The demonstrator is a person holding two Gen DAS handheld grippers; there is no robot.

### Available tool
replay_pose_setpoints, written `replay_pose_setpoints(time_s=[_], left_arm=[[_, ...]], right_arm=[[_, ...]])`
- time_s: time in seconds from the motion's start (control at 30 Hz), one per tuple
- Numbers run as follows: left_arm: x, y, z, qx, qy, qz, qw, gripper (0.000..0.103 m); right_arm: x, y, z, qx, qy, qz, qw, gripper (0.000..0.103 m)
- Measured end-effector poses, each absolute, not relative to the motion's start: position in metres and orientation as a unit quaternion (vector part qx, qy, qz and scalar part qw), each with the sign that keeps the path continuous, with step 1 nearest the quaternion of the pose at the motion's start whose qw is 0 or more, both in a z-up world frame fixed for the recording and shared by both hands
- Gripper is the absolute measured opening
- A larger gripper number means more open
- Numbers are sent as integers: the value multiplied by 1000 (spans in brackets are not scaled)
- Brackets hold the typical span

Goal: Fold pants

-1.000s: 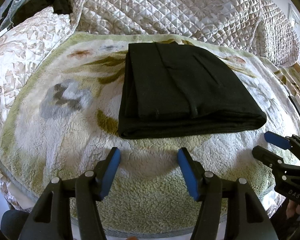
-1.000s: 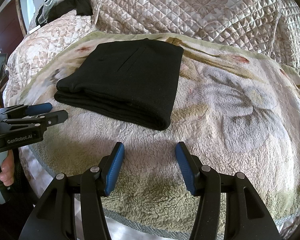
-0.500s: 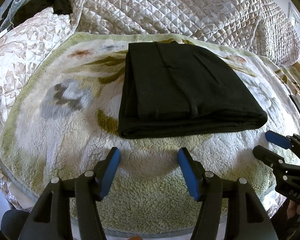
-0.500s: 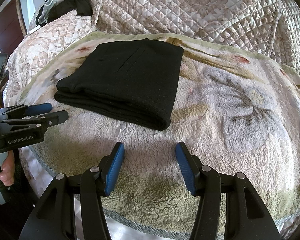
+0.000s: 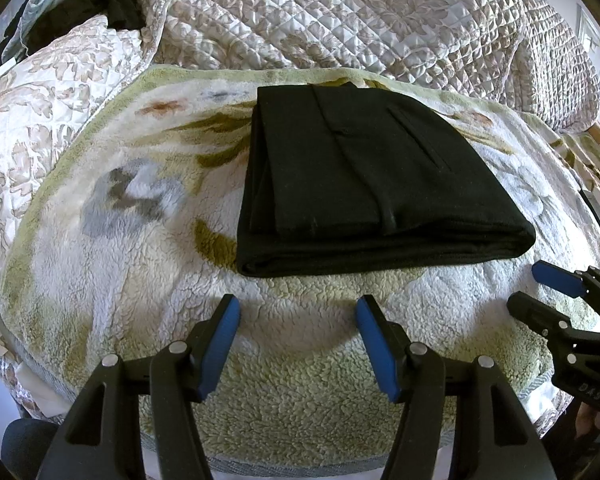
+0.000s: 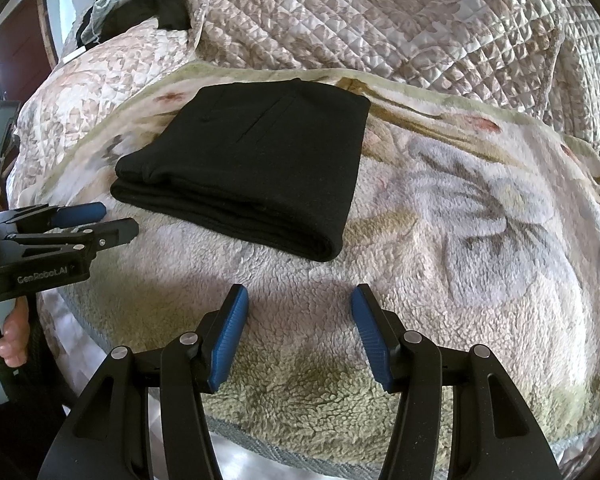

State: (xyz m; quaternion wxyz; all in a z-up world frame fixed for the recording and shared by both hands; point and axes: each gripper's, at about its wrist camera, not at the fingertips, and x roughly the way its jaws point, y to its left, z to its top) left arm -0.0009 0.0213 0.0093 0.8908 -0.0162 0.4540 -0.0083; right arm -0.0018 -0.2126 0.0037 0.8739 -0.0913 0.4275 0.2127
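- The black pants (image 5: pixel 380 184) lie folded into a compact stack on the fleece floral blanket (image 5: pixel 140 240), toward its far half; the layered fold edges face the grippers.
- The left gripper (image 5: pixel 296 320) hovers over the blanket's near part, its blue-padded jaws spread wide with nothing between them, apart from the pants.
- The right gripper (image 6: pixel 298 308) is likewise spread and empty, with the pants ahead and to its left.
- In the left wrist view the right gripper (image 5: pixel 540 292) shows at the right edge, cut off by the frame; its handle is lost in shadow.
- In the right wrist view the left gripper (image 6: pixel 108 220) shows at the left edge, seen side-on, and a few fingers (image 6: pixel 14 332) grip its handle below; the rest of that hand is hidden.
- The quilted bedspread (image 6: pixel 380 20) rises behind the blanket.
- A dark bundle (image 6: pixel 156 4) sits at the far left corner, possibly clothing; it is too distorted to make out.
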Motion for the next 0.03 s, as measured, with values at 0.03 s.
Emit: replay_pose_setpoints(time_s=[0.03], left_arm=[[-1, 22, 9, -17, 454, -8, 891, 64]], right_arm=[[-2, -213, 5, -91, 425, 214, 875, 55]])
